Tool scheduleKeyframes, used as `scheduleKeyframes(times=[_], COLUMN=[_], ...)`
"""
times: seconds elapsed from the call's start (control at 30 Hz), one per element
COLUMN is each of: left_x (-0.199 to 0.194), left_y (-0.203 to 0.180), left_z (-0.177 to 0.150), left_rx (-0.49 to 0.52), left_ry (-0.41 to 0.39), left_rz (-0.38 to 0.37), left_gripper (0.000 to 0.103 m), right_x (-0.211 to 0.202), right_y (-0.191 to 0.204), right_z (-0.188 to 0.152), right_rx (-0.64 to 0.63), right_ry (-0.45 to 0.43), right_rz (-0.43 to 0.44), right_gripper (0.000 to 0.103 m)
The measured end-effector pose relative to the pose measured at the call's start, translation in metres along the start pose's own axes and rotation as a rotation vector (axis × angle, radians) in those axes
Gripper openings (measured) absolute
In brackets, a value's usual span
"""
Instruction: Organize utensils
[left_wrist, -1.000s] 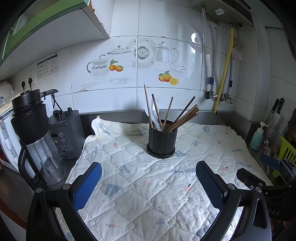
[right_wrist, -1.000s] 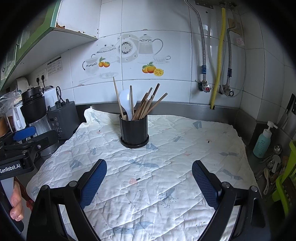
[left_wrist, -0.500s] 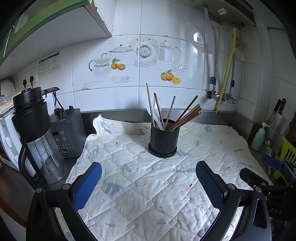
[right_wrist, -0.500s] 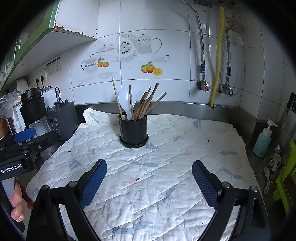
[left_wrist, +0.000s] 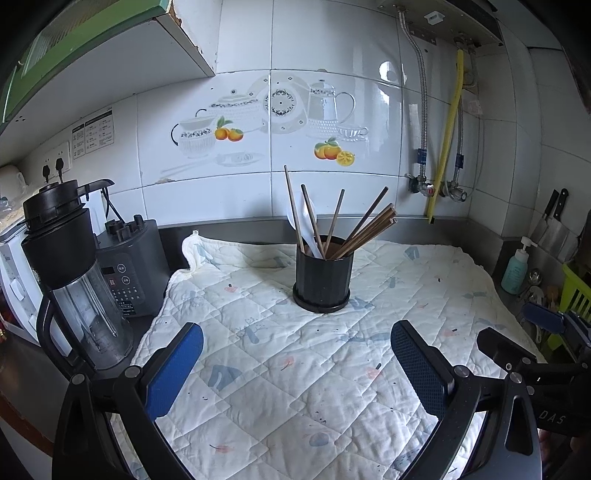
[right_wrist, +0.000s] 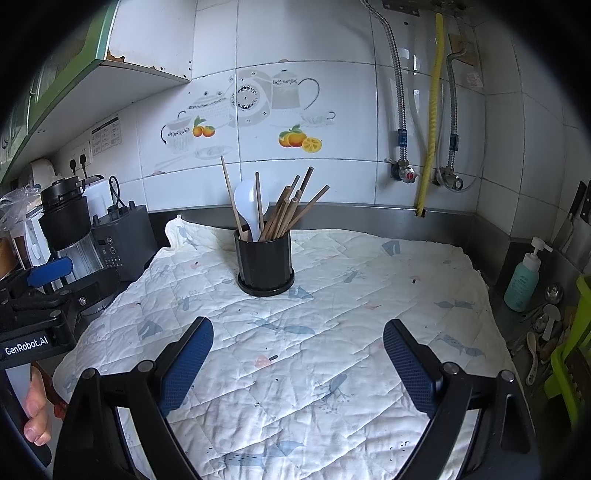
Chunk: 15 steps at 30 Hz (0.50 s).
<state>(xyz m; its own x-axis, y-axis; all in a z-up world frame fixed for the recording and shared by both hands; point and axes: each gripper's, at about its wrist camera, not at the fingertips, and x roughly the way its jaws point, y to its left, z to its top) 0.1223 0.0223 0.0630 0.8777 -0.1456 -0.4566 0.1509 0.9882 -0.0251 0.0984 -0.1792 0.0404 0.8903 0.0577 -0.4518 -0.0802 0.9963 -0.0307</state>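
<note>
Wooden chopsticks (left_wrist: 364, 230) and a white plastic spoon (right_wrist: 246, 206) stand in a black ribbed holder (left_wrist: 322, 275) near the quilted white mat's (left_wrist: 295, 369) back edge; left gripper (left_wrist: 295, 363) and right gripper (right_wrist: 297, 362) hang released and empty, blender (left_wrist: 70, 273) beyond the mat's left edge.

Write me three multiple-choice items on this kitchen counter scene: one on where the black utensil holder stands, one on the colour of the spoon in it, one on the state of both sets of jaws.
1. Where does the black utensil holder stand?
A. on the quilted cloth
B. inside the green basket
C. on top of the blender

2. What colour is the spoon in the holder?
A. red
B. white
C. black

3. How do the jaws of the left gripper and right gripper stand?
A. both shut on chopsticks
B. one open, one shut
C. both open and empty

Answers: 1 A, its base sits on the cloth; 2 B, the bowl shows white among brown chopsticks; 3 C, blue pads stand wide apart with only cloth between.
</note>
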Motion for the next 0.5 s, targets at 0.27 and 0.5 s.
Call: scheduleKeyframes(times=[0.27,0.5], left_x=[0.0004,0.0049], left_y=[-0.0032,-0.0052], left_z=[0.0001,-0.0008], left_rx=[0.011,0.015], left_ry=[0.000,0.009], left_rz=[-0.008,-0.011], left_gripper=[0.103,0.103], right_x=[-0.0019,-0.0003], right_y=[-0.0003,-0.0015], right_z=[0.0001,-0.0002], right_rx=[-0.004,0.000], right_ry=[-0.005,-0.001], right_rz=[-0.009,-0.016], right_gripper=[0.101,0.102])
